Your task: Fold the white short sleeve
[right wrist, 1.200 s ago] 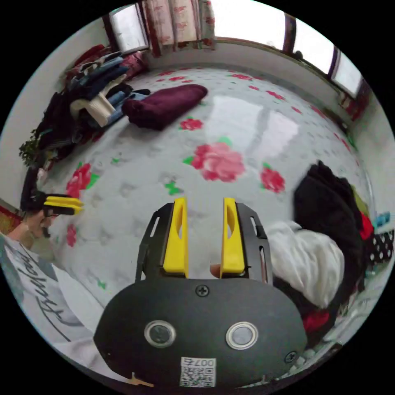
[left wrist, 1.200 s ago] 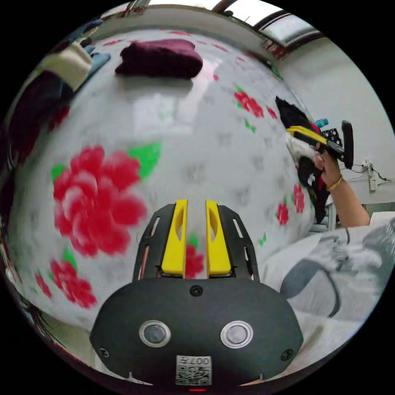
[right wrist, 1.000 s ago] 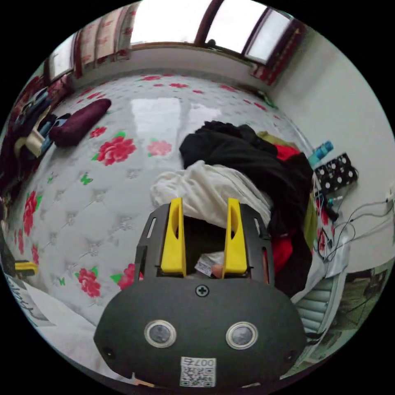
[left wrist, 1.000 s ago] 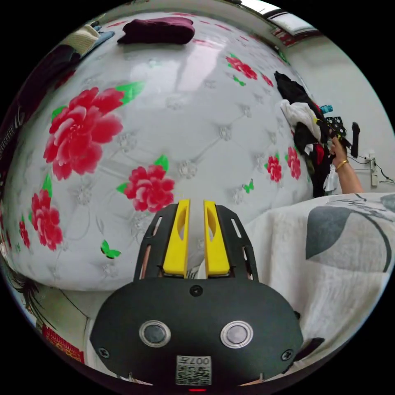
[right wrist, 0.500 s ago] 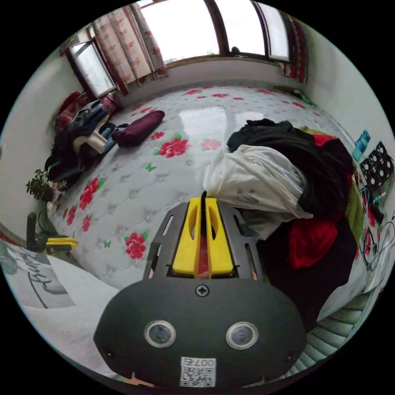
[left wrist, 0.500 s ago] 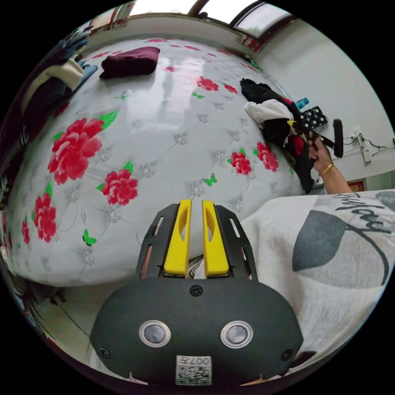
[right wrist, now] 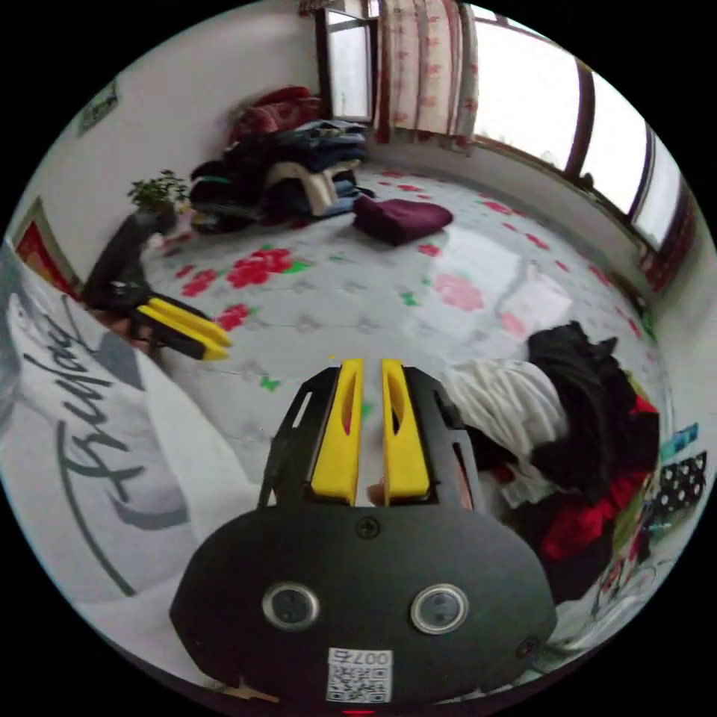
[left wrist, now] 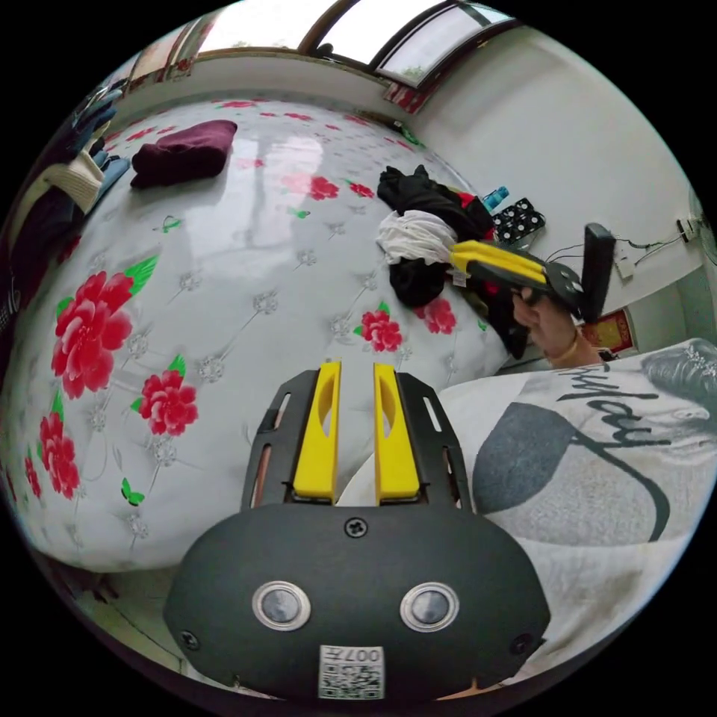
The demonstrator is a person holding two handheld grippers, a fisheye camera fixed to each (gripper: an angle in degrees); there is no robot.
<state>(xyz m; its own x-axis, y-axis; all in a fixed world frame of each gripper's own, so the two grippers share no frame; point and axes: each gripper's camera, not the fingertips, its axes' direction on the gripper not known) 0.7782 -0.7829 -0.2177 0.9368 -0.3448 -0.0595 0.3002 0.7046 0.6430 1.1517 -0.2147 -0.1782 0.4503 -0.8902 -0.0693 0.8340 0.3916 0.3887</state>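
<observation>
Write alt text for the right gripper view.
The right gripper, jaws slightly apart and empty, points across a floral bed cover. A white garment lies on a dark clothes pile beside it.

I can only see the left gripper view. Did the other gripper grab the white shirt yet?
Observer: No. In the right gripper view, the right gripper has a narrow gap between its jaws, with only bedspread showing through. The white shirt lies beside it.
Operator: What is the shirt lying on?
Observer: A heap at the bed's edge. A black garment is draped over the shirt's far side, and a big red garment bunches below it.
</observation>
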